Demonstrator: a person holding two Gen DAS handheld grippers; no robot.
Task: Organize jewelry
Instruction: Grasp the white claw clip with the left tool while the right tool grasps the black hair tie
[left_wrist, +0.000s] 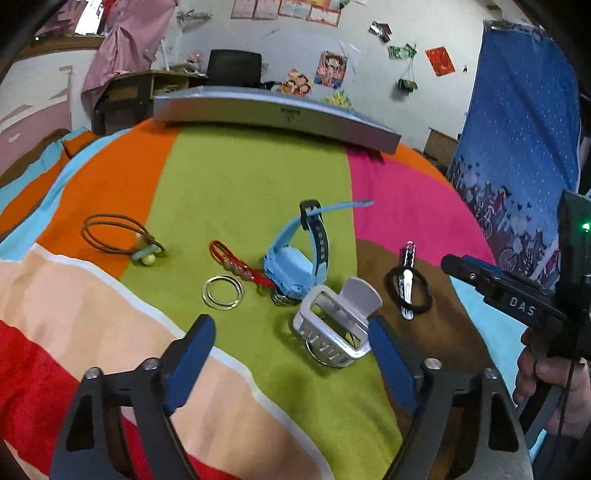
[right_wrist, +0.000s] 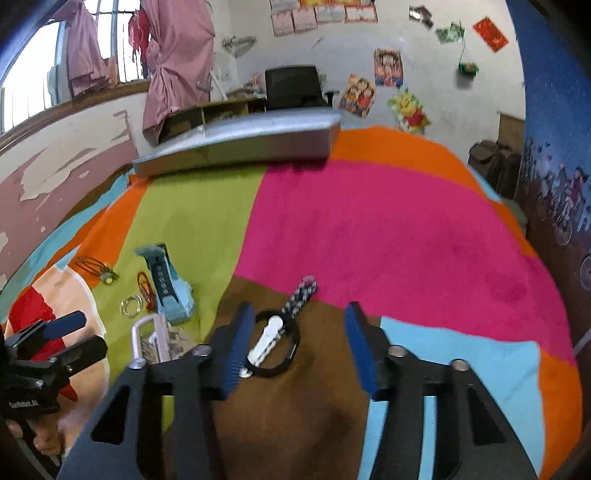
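Silver claw clip (left_wrist: 338, 321) sits on the green stripe between my left tongs' (left_wrist: 291, 349) spread fingers, nearer the right one. My right tongs (right_wrist: 299, 345) gape too, white hair clip (right_wrist: 266, 341) and black hair tie (right_wrist: 291, 354) just inside the left finger.

White letters "DAS" stand on the black body of the right gripper (left_wrist: 461, 267) at the right edge of the left wrist view — in the right wrist view, the left gripper (right_wrist: 79, 334), lower left, carries small blurred lettering, unreadable.
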